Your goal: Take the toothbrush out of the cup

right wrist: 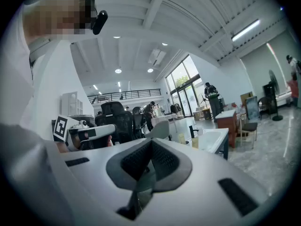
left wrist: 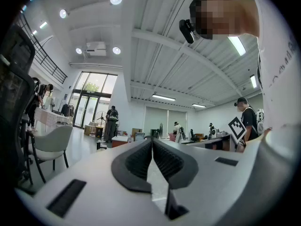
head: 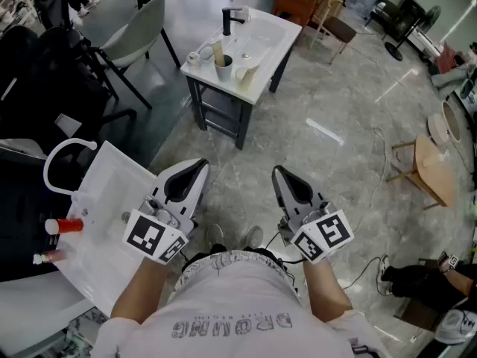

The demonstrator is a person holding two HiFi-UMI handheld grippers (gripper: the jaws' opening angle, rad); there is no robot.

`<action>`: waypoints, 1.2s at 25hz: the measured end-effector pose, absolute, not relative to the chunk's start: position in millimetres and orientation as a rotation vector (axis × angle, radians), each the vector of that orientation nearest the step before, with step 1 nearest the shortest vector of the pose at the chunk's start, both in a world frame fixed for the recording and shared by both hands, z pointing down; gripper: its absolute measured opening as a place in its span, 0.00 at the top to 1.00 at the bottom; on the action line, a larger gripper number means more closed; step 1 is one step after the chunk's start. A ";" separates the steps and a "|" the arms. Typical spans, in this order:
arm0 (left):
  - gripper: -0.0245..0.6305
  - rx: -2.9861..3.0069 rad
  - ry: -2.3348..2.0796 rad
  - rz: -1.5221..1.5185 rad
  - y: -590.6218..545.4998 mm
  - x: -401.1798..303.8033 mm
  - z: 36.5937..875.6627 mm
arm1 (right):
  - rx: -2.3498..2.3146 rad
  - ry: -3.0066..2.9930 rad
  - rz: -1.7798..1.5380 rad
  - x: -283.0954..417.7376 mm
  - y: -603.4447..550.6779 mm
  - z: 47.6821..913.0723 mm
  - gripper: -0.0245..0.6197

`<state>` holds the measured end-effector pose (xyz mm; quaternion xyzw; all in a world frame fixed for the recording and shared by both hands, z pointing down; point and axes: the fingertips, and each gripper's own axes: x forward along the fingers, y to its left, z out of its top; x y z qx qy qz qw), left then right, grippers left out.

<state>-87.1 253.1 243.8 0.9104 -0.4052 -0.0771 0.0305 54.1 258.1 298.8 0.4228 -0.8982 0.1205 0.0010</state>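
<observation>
A pale cup (head: 223, 67) with a toothbrush (head: 218, 51) standing in it sits on the white sink table (head: 262, 57) far ahead, beside a black faucet (head: 227, 21). Both grippers are held close to my body, well short of that table. My left gripper (head: 200, 164) is shut with nothing between its pads; in the left gripper view its jaws (left wrist: 152, 140) meet tightly. My right gripper (head: 278, 171) is shut and empty too, pads pressed together (right wrist: 151, 141). The right gripper view shows the sink table (right wrist: 217, 136) small in the distance.
A white basin (head: 112, 192) with a curved white faucet (head: 63, 155) and a red-capped bottle (head: 64, 225) stands at my lower left. A white chair (head: 138, 24) and black office chairs (head: 37, 80) are at left. A wooden stool (head: 432, 170) stands at right.
</observation>
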 end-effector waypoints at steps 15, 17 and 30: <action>0.93 2.792 -1.261 -0.207 250.3 -85.3 254.6 | 1.349 -2.814 0.383 57.1 255.4 299.0 0.95; 0.93 2.790 -1.263 -0.204 250.5 -86.4 255.9 | 1.353 -2.813 0.383 57.8 256.2 299.6 0.95; 0.93 2.781 -1.272 -0.177 245.2 -85.7 264.7 | 1.370 -2.806 0.380 64.8 255.8 303.1 0.95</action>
